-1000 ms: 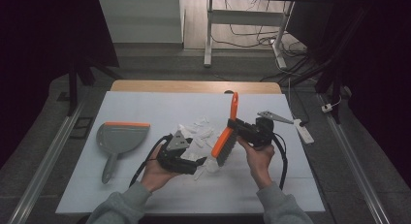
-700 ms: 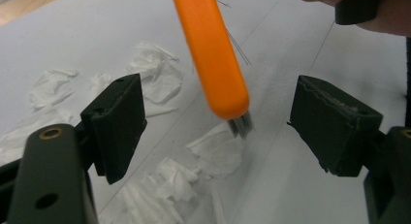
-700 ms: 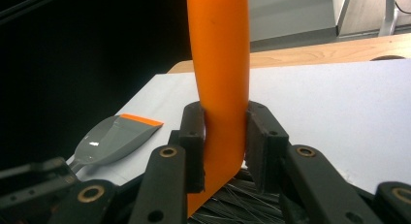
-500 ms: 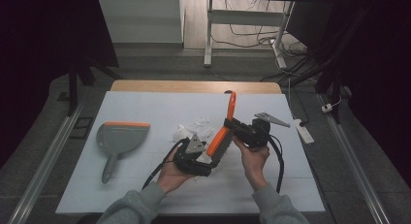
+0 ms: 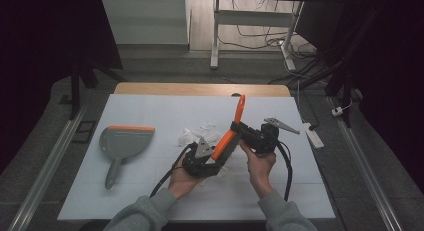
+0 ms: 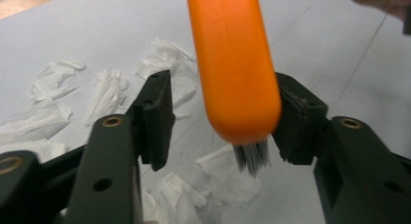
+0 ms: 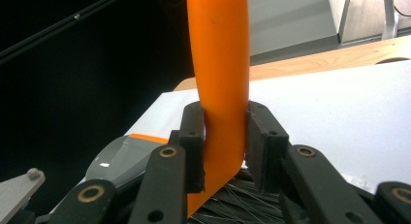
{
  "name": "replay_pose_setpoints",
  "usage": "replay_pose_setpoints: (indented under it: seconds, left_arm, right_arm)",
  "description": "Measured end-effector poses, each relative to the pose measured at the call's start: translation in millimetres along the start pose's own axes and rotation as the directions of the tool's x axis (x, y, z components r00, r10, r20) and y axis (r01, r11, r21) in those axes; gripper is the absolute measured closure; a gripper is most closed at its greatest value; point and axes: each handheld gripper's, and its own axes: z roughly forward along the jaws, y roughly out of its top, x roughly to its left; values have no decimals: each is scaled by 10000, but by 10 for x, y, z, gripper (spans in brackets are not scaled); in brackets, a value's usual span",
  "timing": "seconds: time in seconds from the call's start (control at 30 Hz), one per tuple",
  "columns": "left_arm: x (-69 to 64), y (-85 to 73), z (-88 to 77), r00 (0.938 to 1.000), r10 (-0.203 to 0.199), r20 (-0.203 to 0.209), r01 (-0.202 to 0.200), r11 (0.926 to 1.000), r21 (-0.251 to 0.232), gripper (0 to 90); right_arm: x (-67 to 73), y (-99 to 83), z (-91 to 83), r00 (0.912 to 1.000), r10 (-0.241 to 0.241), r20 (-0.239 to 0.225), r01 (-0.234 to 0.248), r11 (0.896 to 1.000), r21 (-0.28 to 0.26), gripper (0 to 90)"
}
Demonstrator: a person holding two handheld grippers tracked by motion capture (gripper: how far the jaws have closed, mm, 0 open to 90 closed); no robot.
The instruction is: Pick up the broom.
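Observation:
My right gripper (image 5: pixel 235 127) is shut on an orange hand brush (image 5: pixel 239 111) and holds it tilted above the white table (image 5: pixel 150 106). In the right gripper view both pads (image 7: pixel 194 141) press the brush's handle (image 7: pixel 220 49), with dark bristles (image 7: pixel 232 200) below. My left gripper (image 5: pixel 223 160) sits at the brush's lower end. Its jaws have just been closing around the orange head (image 6: pixel 232 64). The right pad (image 6: pixel 295 117) touches the head, while a gap remains at the left pad (image 6: pixel 157 117). Crumpled white paper scraps (image 5: pixel 202 128) lie beneath.
A grey dustpan with an orange edge (image 5: pixel 122 141) lies on the table's left part, handle toward me. More paper scraps (image 6: pixel 106 88) are spread under the brush. A wooden strip (image 5: pixel 200 89) borders the far edge. A white oblong device (image 5: pixel 313 136) lies past the right edge.
My left gripper has moved right and slightly down to the brush's lower end, and its jaws have narrowed around it. The right gripper and brush have stayed almost still.

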Motion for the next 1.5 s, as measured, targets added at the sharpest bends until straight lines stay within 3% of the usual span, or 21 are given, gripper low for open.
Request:
replay_pose_setpoints:
  seconds: [0.13, 0.27, 0.43, 0.8, 0.9, 0.93, 1.0, 1.03, 1.07, 1.1, 1.13, 1.17, 1.23, 1.27, 1.3, 1.33, 1.37, 1.4, 1.43, 1.47, 1.5]
  left_arm:
    - [35, 5, 33, 9996, -264, 60, 265, 9995, -195, 523]
    - [63, 4, 52, 9991, -376, 174, 382, 9986, -354, 729]
    - [146, -2, 35, 9985, -474, 285, 476, 9989, -59, 780]
    - [338, 27, -137, 9993, -91, 361, 69, 9981, 619, 800]
    - [442, 19, -233, 9992, -96, 379, 61, 9958, 915, 800]
    - [470, 14, -263, 9992, -82, 395, 41, 9948, 1014, 800]
    - [513, 4, -316, 9993, 28, 384, -73, 9930, 1179, 800]
    - [527, 5, -339, 9992, 64, 393, -112, 9923, 1232, 800]
    - [539, 9, -362, 9990, 130, 431, -184, 9915, 1285, 800]
    - [546, 17, -384, 9987, 245, 446, -303, 9905, 1342, 800]
    - [548, 28, -403, 9983, 364, 453, -425, 9891, 1413, 800]
    - [551, 42, -422, 9976, 514, 461, -578, 9870, 1501, 800]
    - [553, 67, -458, 9961, 681, 559, -762, 9845, 1580, 800]
    - [555, 80, -471, 9949, 755, 663, -855, 9828, 1635, 800]
    - [551, 92, -486, 9938, 873, 692, -978, 9809, 1684, 800]
    - [547, 100, -498, 9933, 879, 754, -998, 9802, 1712, 800]
    - [545, 106, -508, 9926, 874, 847, -1012, 9791, 1762, 800]
    - [537, 111, -512, 9920, 892, 889, -1041, 9781, 1805, 799]
    - [523, 116, -512, 9913, 935, 923, -1096, 9760, 1884, 799]
    - [508, 122, -508, 9901, 1040, 946, -1212, 9726, 1986, 799]
    - [493, 129, -506, 9883, 1156, 990, -1344, 9683, 2106, 799]
  right_arm:
    - [7, -25, 10, 9996, 249, -141, -250, 9997, -51, 709]
    - [39, -64, 37, 9992, 305, -269, -303, 9995, 59, 709]
    - [46, -84, 50, 9990, 251, -363, -245, 9996, 152, 707]
    - [135, 3, 55, 9937, -1039, -431, 1065, 9923, 626, 573]
    - [190, 93, -7, 9658, -2541, -510, 2587, 9572, 1298, 490]
    - [190, 93, -7, 9658, -2541, -510, 2587, 9572, 1298, 490]
    - [217, 123, -52, 9363, -3461, -598, 3512, 9220, 1628, 460]
    - [239, 152, -91, 9085, -4067, -959, 4178, 8869, 1972, 447]
    - [239, 152, -91, 9085, -4067, -959, 4178, 8869, 1972, 447]
    - [272, 175, -120, 8774, -4626, -1269, 4797, 8441, 2396, 435]
    - [290, 182, -136, 8578, -4951, -1379, 5138, 8195, 2539, 430]
    - [290, 182, -136, 8578, -4951, -1379, 5138, 8195, 2539, 430]
    - [352, 195, -168, 8163, -5481, -1824, 5773, 7634, 2897, 399]
    - [352, 195, -168, 8163, -5481, -1824, 5773, 7634, 2897, 399]
    - [376, 194, -179, 8019, -5645, -1958, 5971, 7456, 2960, 390]
    - [428, 184, -199, 7748, -5925, -2204, 6319, 7156, 2975, 379]
    - [428, 184, -199, 7748, -5925, -2204, 6319, 7156, 2975, 379]
    - [489, 177, -218, 7516, -6109, -2489, 6594, 6846, 3108, 374]
    - [489, 177, -218, 7516, -6109, -2489, 6594, 6846, 3108, 374]
    - [548, 172, -222, 7216, -6387, -2670, 6916, 6482, 3186, 374]
    - [574, 171, -225, 7129, -6445, -2763, 7004, 6355, 3248, 373]
